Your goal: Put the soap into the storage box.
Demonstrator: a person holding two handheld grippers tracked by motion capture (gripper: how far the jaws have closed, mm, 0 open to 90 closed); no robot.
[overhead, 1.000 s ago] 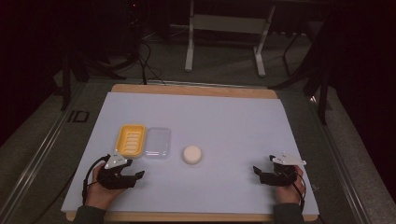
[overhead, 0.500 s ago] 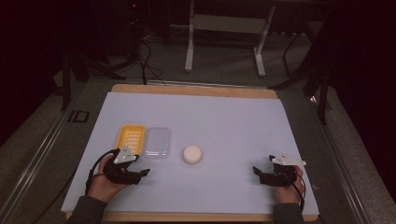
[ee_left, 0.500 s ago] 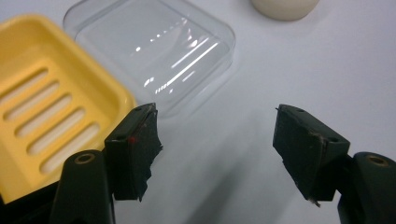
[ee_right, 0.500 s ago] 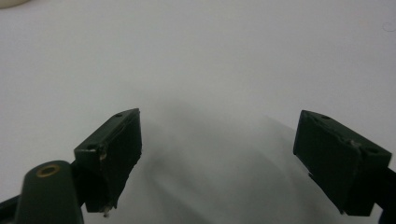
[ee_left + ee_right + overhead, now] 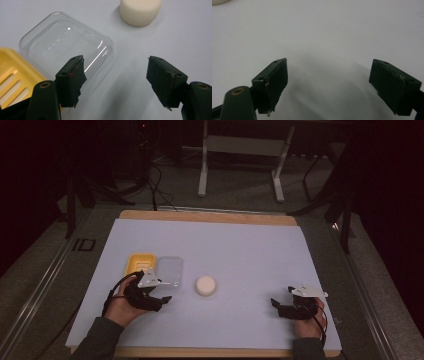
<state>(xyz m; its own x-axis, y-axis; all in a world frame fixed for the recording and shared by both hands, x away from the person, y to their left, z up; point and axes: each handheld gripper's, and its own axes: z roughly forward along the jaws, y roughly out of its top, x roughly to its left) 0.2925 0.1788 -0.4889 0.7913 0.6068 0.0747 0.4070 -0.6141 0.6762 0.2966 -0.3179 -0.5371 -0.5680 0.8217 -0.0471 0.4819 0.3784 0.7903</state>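
From the high view, a yellow tray (image 5: pixel 137 263), a clear lid (image 5: pixel 170 270) and a white puck (image 5: pixel 206 286) lie untouched on the worktop (image 5: pixel 240 245), so nothing looks done yet. The left hand-held gripper (image 5: pixel 115 75) hangs with jaws apart and empty over the lid's near corner. The right hand-held gripper (image 5: pixel 328 80), jaws also apart, holds nothing over bare worktop.

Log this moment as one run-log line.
left gripper: open, at clear lid | right gripper: open, empty | yellow tray: beside lid | white puck: untouched
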